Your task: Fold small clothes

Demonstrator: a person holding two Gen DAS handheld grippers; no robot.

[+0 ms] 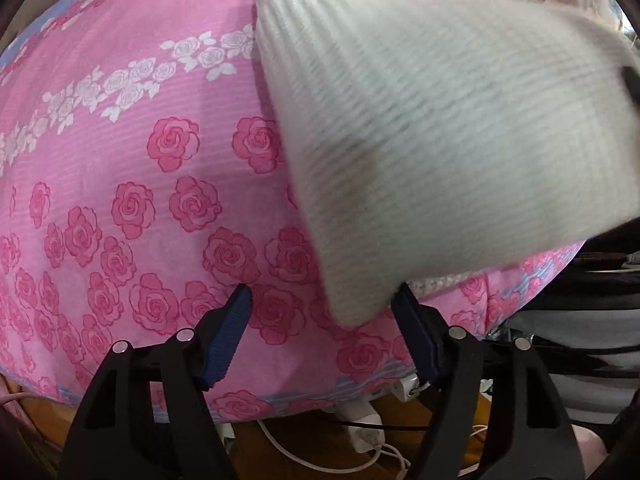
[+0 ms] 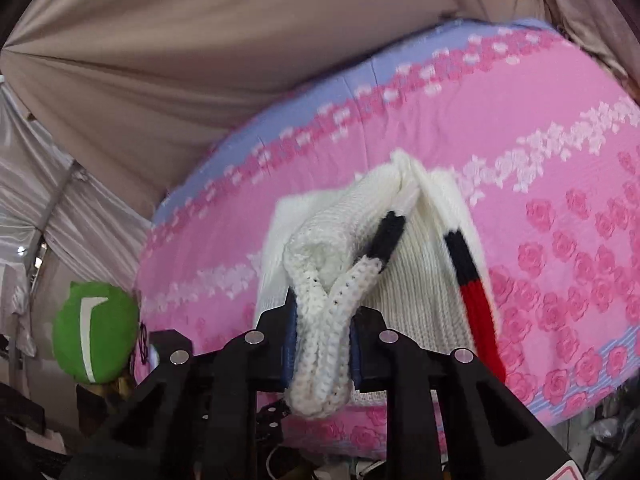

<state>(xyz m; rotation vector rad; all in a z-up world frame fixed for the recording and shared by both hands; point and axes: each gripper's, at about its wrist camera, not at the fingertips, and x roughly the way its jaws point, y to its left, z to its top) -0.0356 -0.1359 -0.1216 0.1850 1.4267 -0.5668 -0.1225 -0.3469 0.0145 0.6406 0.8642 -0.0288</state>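
Note:
A small white ribbed knit garment point(image 1: 440, 140) is lifted over the pink rose-print bed cover point(image 1: 140, 160). In the left wrist view its lower corner hangs between my left gripper's point(image 1: 324, 300) blue fingers point(image 1: 234, 328), which stand wide apart and hold nothing. In the right wrist view my right gripper point(image 2: 324, 320) is shut on a bunched thick edge of the white knit garment point(image 2: 420, 292). The garment has a navy and red stripe band point(image 2: 468, 280) and drapes down onto the bed cover point(image 2: 540, 140).
White cables and a power strip point(image 1: 360, 424) lie on the floor below the bed's near edge. A green round object point(image 2: 96, 332) sits left of the bed. Beige curtain fabric point(image 2: 200, 60) hangs behind the bed.

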